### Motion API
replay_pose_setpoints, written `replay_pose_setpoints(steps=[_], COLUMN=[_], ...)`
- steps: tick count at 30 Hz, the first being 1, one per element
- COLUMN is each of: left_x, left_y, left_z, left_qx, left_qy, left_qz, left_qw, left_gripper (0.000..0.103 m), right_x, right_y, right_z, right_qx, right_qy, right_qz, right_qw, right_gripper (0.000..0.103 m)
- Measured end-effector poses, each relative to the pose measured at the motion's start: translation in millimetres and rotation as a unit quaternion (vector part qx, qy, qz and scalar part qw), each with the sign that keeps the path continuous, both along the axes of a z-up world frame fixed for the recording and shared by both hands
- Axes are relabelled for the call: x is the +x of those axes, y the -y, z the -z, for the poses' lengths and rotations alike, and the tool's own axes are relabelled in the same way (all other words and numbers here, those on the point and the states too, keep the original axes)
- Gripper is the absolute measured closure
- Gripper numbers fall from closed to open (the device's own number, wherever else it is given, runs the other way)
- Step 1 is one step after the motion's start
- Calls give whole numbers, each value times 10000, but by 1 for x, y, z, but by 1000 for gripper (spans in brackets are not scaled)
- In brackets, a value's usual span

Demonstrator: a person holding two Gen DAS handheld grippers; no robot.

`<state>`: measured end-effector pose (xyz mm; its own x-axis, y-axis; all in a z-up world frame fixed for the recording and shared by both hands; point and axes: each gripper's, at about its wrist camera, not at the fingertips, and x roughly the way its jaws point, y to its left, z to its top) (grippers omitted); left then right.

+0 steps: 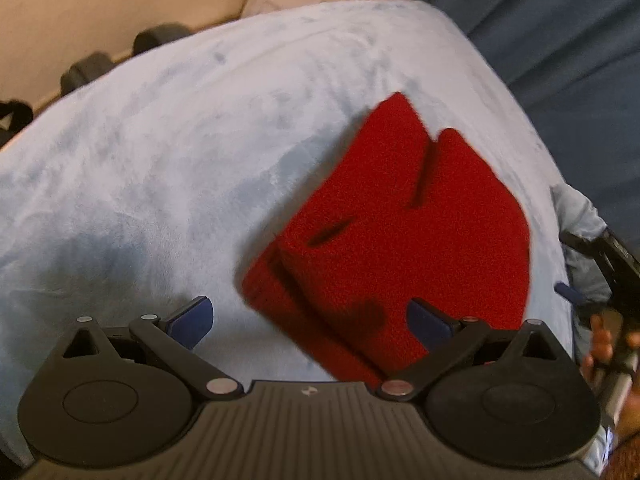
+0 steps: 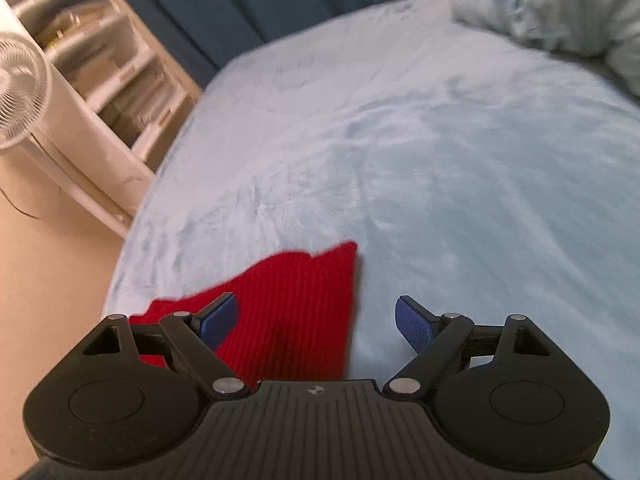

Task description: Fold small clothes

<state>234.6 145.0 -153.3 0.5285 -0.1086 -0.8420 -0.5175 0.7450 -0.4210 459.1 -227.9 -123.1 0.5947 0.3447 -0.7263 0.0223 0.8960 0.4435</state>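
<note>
A small red knitted garment (image 1: 396,232) lies folded on a light blue fleece blanket (image 1: 168,168). My left gripper (image 1: 310,322) is open and empty just above the garment's near edge, its right finger over the red cloth. In the right wrist view the same garment (image 2: 288,312) lies under the left half of my right gripper (image 2: 316,322), which is open and empty above the blanket (image 2: 460,160). The right gripper also shows at the right edge of the left wrist view (image 1: 612,280), held by a hand.
A crumpled pale blue cloth (image 2: 560,8) lies at the far right of the bed. A white fan (image 2: 20,92) and a white shelf unit (image 2: 120,72) stand on the beige floor to the left. Dark blue curtain (image 1: 560,40) hangs behind the bed.
</note>
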Motion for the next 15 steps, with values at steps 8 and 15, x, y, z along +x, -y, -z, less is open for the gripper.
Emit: replay_pose_setpoints(steps=[8,15], left_x=[17,45], left_y=[-18,-27], left_z=[34,17], left_qx=[-502,-291], left_qy=[-281,-56], left_qz=[-497,215], left_qw=[9971,9993], left_gripper=[3,50], right_x=[82,56], right_y=[-43,-28], right_z=[47,51], right_qx=[-405,-546], right_qy=[-531,-687], right_qz=[-521,-817], right_qw=[9964,9928], right_gripper=[19,76])
